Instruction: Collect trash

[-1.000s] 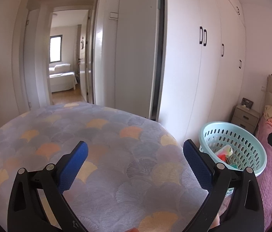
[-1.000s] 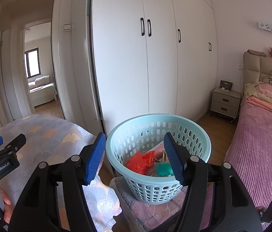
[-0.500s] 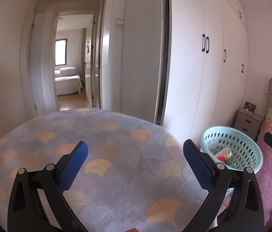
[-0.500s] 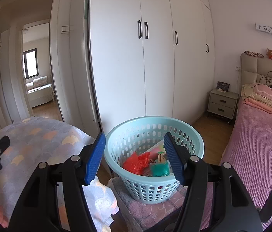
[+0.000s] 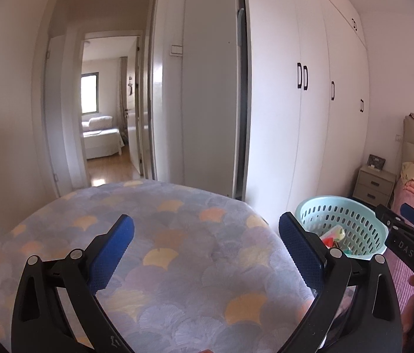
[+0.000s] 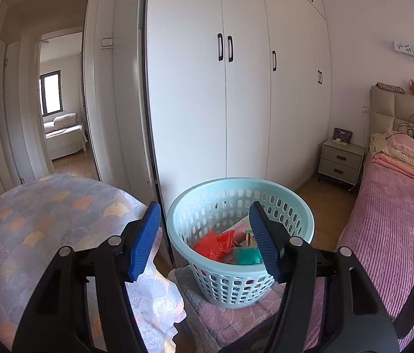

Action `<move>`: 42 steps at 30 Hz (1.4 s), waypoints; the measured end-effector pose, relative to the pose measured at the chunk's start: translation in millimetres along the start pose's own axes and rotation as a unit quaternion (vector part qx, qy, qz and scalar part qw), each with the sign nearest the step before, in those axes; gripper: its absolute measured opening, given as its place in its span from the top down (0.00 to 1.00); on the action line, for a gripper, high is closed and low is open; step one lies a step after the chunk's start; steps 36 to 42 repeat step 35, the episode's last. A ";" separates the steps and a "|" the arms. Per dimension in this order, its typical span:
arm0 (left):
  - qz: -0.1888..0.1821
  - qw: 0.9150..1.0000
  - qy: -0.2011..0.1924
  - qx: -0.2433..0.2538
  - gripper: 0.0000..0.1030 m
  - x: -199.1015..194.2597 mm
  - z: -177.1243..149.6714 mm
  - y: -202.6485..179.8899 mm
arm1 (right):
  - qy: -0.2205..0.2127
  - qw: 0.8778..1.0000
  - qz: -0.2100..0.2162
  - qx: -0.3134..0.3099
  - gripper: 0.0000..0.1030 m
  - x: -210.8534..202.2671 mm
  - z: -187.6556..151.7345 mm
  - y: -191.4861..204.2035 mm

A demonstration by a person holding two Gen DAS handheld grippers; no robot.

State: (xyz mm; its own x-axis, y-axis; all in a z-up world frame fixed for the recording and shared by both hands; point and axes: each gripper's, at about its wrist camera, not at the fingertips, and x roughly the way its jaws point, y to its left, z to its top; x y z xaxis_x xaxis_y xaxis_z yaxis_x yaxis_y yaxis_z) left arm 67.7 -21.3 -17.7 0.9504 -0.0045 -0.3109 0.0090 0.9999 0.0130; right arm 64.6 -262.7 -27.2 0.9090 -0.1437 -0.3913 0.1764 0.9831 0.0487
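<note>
The right gripper (image 6: 204, 232) hangs with jaws spread, holding nothing; the mint basket (image 6: 238, 266) of trash (image 6: 217, 244) sits at its twelve o'clock, just below the fingertips. The left gripper (image 5: 205, 248) is likewise released above the patterned cloth (image 5: 177, 235), with the basket (image 5: 351, 223) at its three o'clock.

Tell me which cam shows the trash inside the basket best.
Right wrist. It looks down into the basket, so the red bag and green packet are clear. The left wrist sees the basket side-on at the edge, its trash mostly hidden by its own finger.
</note>
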 end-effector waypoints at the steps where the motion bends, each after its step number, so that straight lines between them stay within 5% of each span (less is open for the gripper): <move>1: 0.000 1.000 0.000 0.000 0.07 -0.9 0.0 0.7 | 0.000 1.000 0.000 -0.001 0.43 0.6 0.1 0.6; 27: -0.004 0.999 0.024 0.024 0.07 1.4 -8.4 4.4 | 0.008 1.000 0.000 -0.016 0.43 8.2 -0.7 14.9; 42: 0.001 0.999 0.046 -0.002 0.07 10.5 -4.9 23.7 | 0.009 1.000 0.003 -0.023 0.43 12.5 7.4 28.8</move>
